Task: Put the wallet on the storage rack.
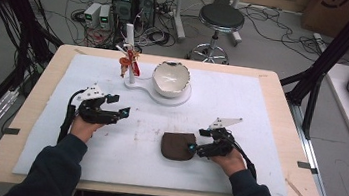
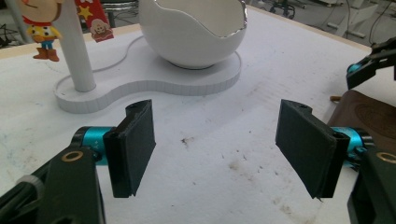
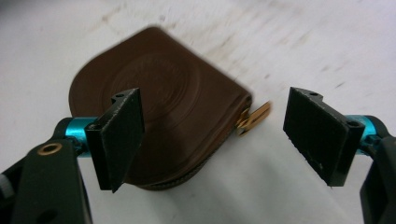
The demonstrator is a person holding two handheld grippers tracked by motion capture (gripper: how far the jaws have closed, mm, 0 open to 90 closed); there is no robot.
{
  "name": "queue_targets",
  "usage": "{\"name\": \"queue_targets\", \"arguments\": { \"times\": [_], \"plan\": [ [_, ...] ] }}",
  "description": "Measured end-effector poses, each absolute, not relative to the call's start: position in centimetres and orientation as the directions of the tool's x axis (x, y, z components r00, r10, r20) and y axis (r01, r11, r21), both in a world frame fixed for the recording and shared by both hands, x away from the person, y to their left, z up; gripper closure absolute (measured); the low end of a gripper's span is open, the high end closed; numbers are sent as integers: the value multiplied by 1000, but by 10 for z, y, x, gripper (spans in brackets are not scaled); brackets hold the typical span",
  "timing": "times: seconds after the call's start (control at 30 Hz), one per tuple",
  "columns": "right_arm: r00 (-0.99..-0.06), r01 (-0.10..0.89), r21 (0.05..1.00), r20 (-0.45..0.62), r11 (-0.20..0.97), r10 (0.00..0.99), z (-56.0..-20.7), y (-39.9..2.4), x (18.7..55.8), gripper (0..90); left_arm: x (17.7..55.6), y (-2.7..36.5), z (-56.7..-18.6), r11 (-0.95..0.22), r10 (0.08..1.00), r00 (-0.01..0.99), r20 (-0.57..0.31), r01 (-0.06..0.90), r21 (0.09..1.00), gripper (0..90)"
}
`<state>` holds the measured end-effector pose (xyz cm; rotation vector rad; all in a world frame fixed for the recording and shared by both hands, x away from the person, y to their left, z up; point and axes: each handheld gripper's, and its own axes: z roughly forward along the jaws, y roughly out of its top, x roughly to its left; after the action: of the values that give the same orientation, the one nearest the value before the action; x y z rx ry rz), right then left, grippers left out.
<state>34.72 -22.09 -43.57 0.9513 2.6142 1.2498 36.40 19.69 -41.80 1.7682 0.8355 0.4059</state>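
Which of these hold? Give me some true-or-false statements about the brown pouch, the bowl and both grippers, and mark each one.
1. The brown pouch lies flat on the white mat. True.
2. The right gripper is shut on the pouch. False: its fingers stand open around the pouch's zipper end.
3. The left gripper is open and holds nothing. True.
4. The white bowl sits beside the pouch. False: it stands farther back, on its white stand.

Left claw point(image 1: 121, 112): hovering low at the left, jaws standing wide apart, nothing between them.
Right claw point(image 1: 191, 147): pointing leftward, jaws spread wide.
Forearms: reaching in from the bottom edge, dark sleeves.
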Motion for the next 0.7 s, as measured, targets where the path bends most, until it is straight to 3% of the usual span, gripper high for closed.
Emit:
{"name": "queue_targets", "arguments": {
  "times": [0.57, 0.7],
  "plan": [
    [-797, 562, 680, 291, 471, 530, -445, -213, 351, 201, 364, 185, -421, -163, 685, 712, -154, 355, 921, 282],
    [-807, 548, 671, 266, 499, 528, -442, -210, 350, 253, 362, 175, -423, -183, 662, 733, -159, 364, 913, 282]
  ]
}}
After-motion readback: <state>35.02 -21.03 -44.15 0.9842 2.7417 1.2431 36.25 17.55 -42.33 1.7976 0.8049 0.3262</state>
